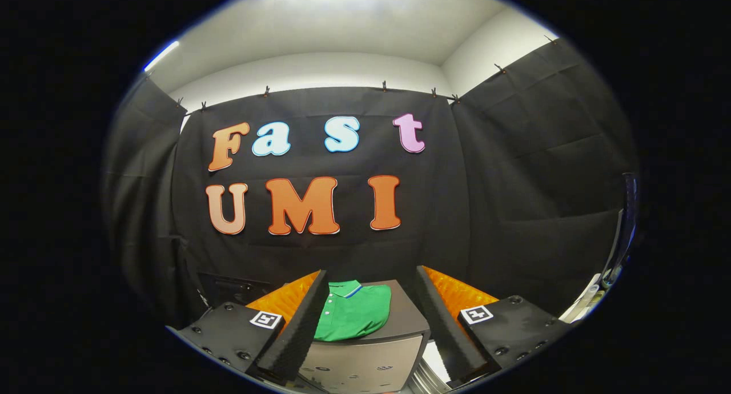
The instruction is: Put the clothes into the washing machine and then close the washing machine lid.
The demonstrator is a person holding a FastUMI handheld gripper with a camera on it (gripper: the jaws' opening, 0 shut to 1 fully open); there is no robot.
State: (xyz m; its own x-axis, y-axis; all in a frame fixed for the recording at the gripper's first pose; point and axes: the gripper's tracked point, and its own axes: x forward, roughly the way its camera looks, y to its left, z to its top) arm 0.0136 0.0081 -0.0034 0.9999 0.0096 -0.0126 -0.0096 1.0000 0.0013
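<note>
Now, with the hand-held gripper (365,325) spread wide and empty, bring it down squarely over the folded green polo shirt (354,314) lying low in the frame's centre atop the grey box-shaped unit (400,325), and pinch its thickest fold.

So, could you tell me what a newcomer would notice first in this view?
Probably the bright green shirt, folded and lying on top of a grey box-like machine, just ahead of the gripper. The gripper is open, its fingers spread either side of the shirt without touching it.
</note>
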